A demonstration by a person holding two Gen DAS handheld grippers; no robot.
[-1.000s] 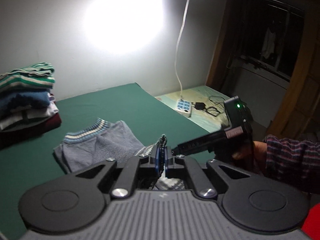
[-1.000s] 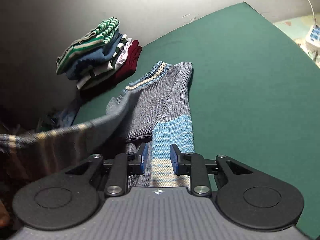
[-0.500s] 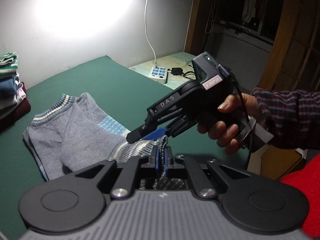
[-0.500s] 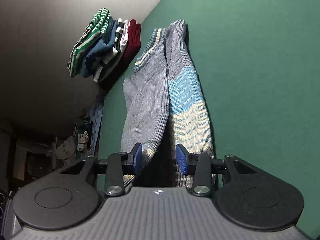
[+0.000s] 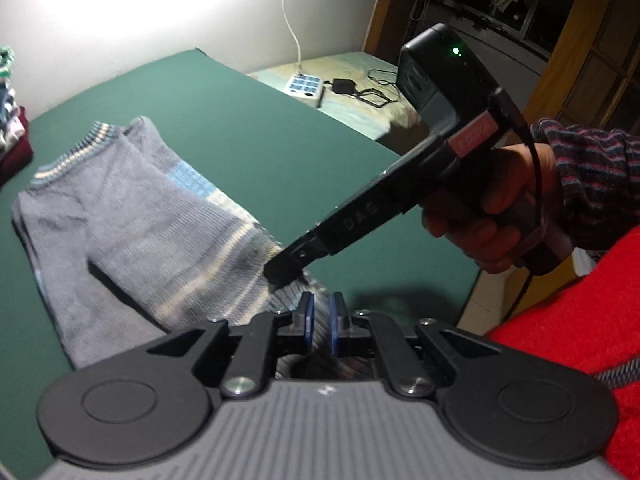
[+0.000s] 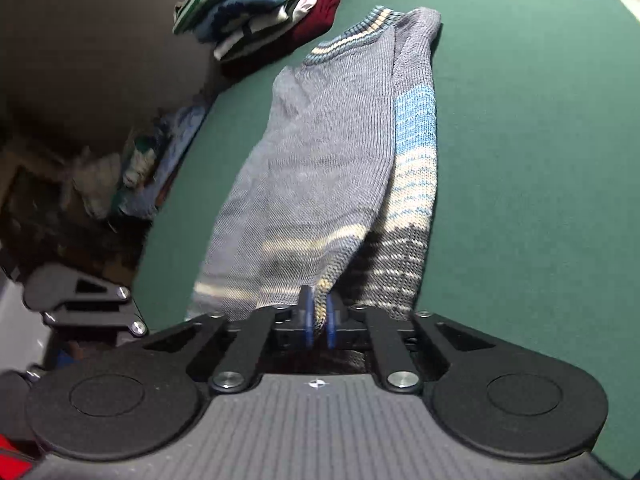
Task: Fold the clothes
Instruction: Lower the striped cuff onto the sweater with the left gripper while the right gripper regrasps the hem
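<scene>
The grey knitted sweater (image 6: 332, 152) lies lengthwise on the green table (image 6: 540, 160), its striped collar at the far end and its hem end toward the person, already narrowed with one side laid over the middle so that the blue and cream striped sleeve (image 6: 416, 152) shows along its right edge; both tools hold the near end, which seems the sensible place to grip if the lower half is to be carried up over the upper half. The right gripper (image 6: 319, 322) has its blue pads pinched tight on a fold of striped hem, the cloth standing up between them; in the left wrist view its black nose comes down slantwise onto the same hem, held by a hand (image 5: 492, 216) in a striped sleeve. The left gripper (image 5: 321, 322) is likewise narrowed on cloth, its pads pressed against the striped knit just beside the right tool's tip; two grips side by side probably keep the hem level as it is raised. A stack of folded clothes (image 6: 260, 8) sits near the wall at the far edge of the table, well apart from the sweater, likely where this one is meant to go; a power strip (image 5: 304, 88) rests beyond the table.
</scene>
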